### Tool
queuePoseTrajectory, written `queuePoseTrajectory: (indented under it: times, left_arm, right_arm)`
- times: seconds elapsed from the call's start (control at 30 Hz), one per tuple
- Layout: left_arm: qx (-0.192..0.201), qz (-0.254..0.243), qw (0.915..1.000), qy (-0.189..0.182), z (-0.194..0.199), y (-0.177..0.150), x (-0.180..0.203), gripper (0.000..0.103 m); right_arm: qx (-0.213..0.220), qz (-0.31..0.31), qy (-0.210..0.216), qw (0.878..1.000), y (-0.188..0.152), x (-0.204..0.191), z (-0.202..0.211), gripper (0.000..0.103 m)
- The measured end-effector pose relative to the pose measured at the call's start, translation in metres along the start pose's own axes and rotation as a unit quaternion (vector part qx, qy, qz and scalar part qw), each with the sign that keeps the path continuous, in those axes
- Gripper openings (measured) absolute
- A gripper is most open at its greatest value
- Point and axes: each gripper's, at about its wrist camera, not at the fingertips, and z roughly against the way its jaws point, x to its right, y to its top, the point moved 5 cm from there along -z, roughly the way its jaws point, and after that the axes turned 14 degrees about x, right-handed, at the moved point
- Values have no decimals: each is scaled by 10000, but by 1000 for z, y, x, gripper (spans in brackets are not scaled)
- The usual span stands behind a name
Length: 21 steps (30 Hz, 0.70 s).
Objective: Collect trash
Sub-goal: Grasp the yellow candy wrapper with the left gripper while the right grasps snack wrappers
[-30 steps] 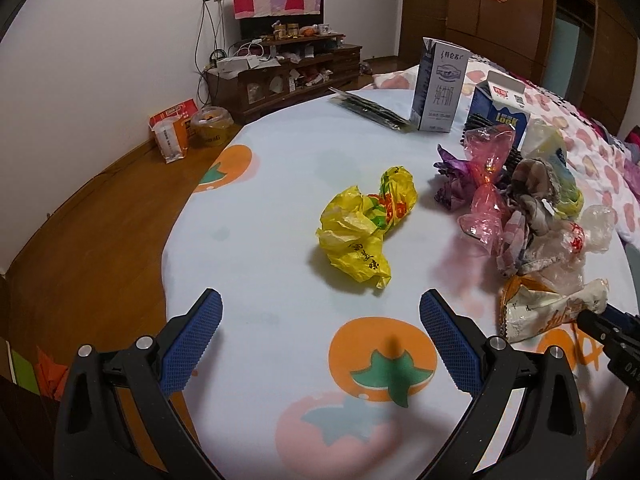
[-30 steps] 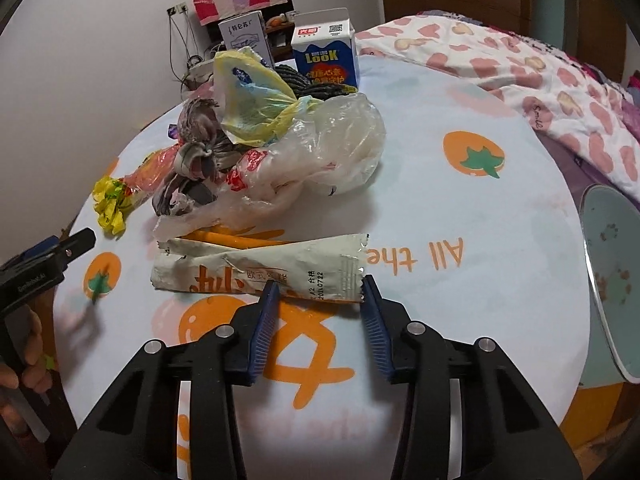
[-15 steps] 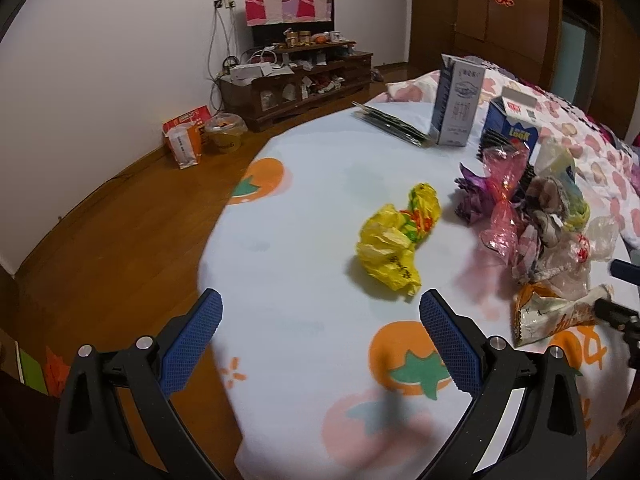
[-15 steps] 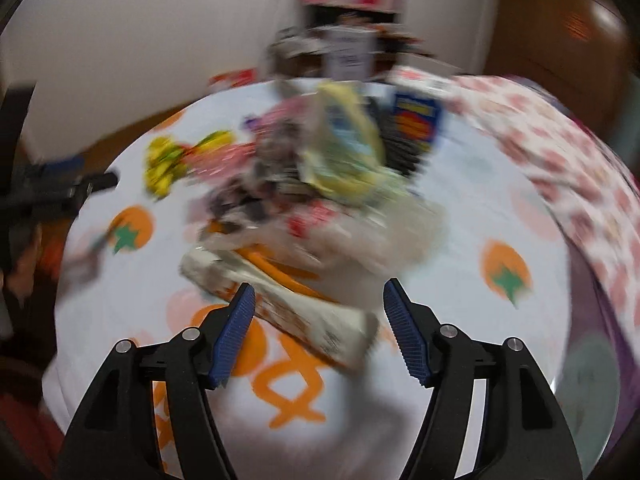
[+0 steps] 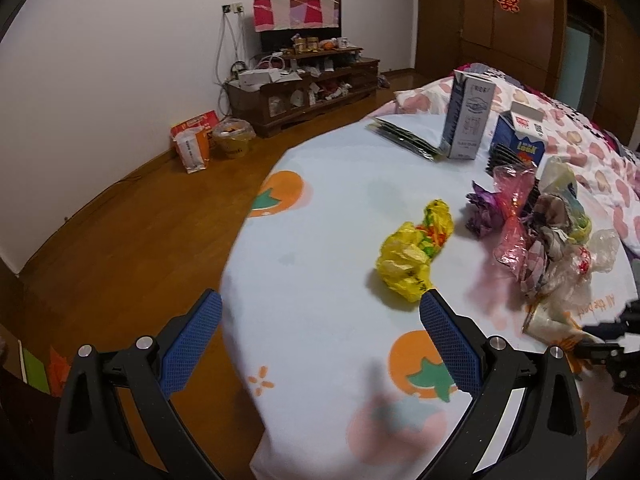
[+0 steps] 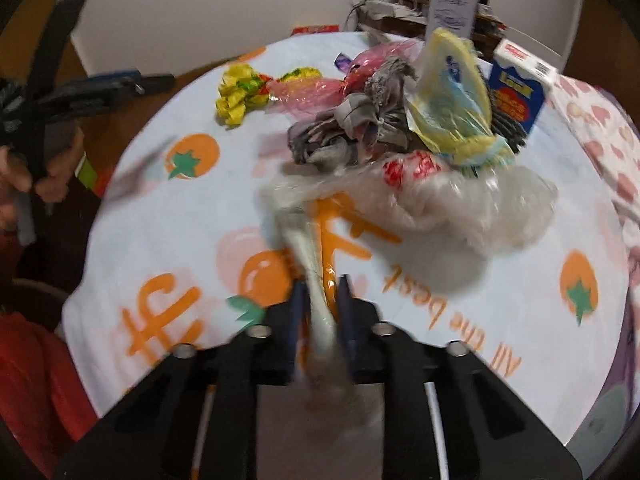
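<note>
Round tabletop (image 5: pixel 320 280) with a white cloth printed with orange fruit; wood floor on the left, a bed (image 5: pixel 568 148) with pink heart bedding at far right. Low wooden TV stand (image 5: pixel 304 88) against the far wall, cluttered.

Trash pile sits on the right part of the tabletop: clear plastic bag (image 6: pixel 480 204), pale yellow bag (image 6: pixel 452 100), grey crumpled wrapper (image 6: pixel 352 128), pink plastic (image 5: pixel 516 208), purple wrapper (image 5: pixel 482 212). Yellow crumpled bag (image 5: pixel 412 252) lies apart, left of the pile, nearer the tabletop middle. Two cartons stand upright at the far side: tall grey-white carton (image 5: pixel 468 116) and blue carton (image 5: pixel 520 140), near each other; dark flat packets (image 5: pixel 404 140) just left of the tall one.

Right hand-held gripper (image 6: pixel 320 304) clenched on a long white snack wrapper (image 6: pixel 308 256), held end-on between the blue pads at the near edge of the pile; picture blurred there.

Left hand-held gripper (image 5: pixel 320 328) released, jaws wide, hovering over the near left edge of the tabletop, nothing between the pads, yellow crumpled bag just beyond it.
</note>
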Motion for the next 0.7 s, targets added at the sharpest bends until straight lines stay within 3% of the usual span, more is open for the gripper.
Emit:
queuePoseTrajectory:
  times: [0.27, 0.4, 0.47, 0.53, 0.63, 0.7]
  left_arm:
    - [27, -137, 9990, -426, -24, 13, 26, 97]
    - [53, -399, 9981, -476, -45, 18, 47, 95]
    - [-43, -513, 9976, -472, -58, 15, 56, 90]
    - [-192, -643, 9969, -417, -73, 7, 63, 76]
    - [-526, -666, 9953, -464, -87, 1, 68, 63]
    - [-441, -639, 9952, -596, -85, 4, 71, 56]
  right_arm:
    - [1012, -1035, -52, 9894, 9, 0, 65, 13]
    - [1565, -1521, -427, 9750, 19, 15, 88, 13]
    - [1724, -1736, -812, 9662, 21, 27, 91, 13]
    - [1798, -2041, -959, 9575, 19, 38, 93, 13]
    - [1823, -2361, -1289, 9457, 16, 51, 92, 13]
    - [1805, -2578, -1411, 9386, 14, 58, 88, 13]
